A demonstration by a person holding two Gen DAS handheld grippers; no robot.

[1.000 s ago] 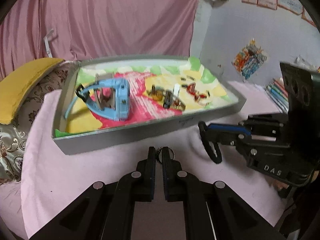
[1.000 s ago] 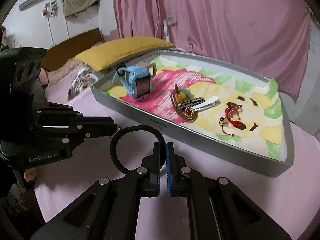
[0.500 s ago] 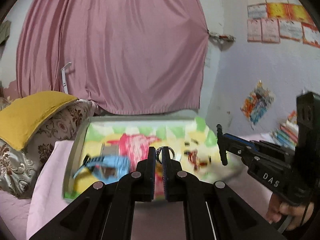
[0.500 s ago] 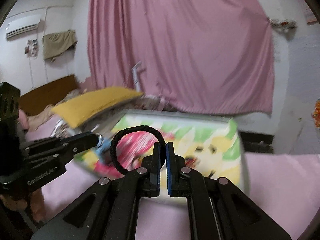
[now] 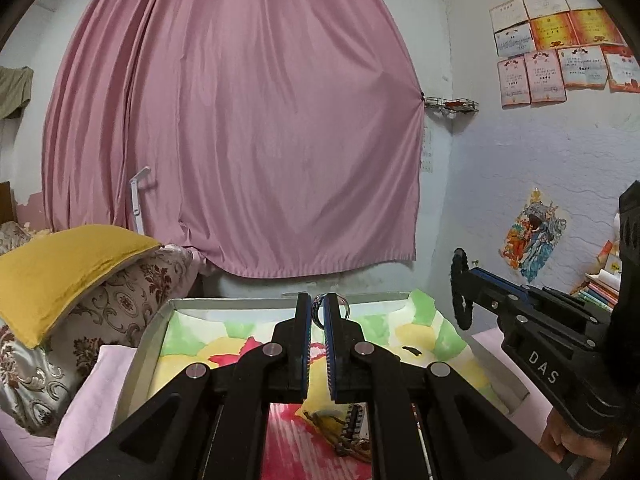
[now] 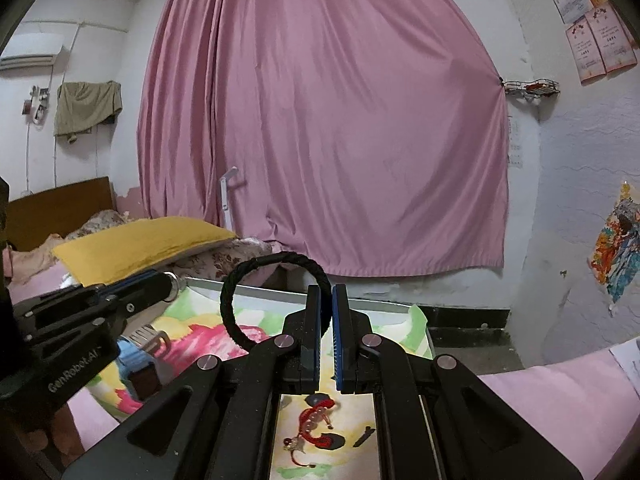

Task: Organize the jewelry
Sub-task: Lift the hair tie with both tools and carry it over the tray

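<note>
Jewelry sits in a shallow grey tray (image 5: pixel 144 344) lined with colourful paper: a red beaded cord bracelet (image 6: pixel 316 420) and a blue watch (image 6: pixel 132 356). The left claw (image 5: pixel 317 312) pinches a small metal ring (image 5: pixel 340 308); the right claw (image 6: pixel 326 300) grips a braided black loop (image 6: pixel 240 280).

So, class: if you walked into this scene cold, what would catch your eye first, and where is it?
The huge pink curtain fills the back wall. In front, the right gripper pinches a black braided ring, and the left gripper pinches a small silver ring, both above the grey tray with its bright painted lining. A red corded bracelet lies in the tray, beneath the right gripper.
</note>
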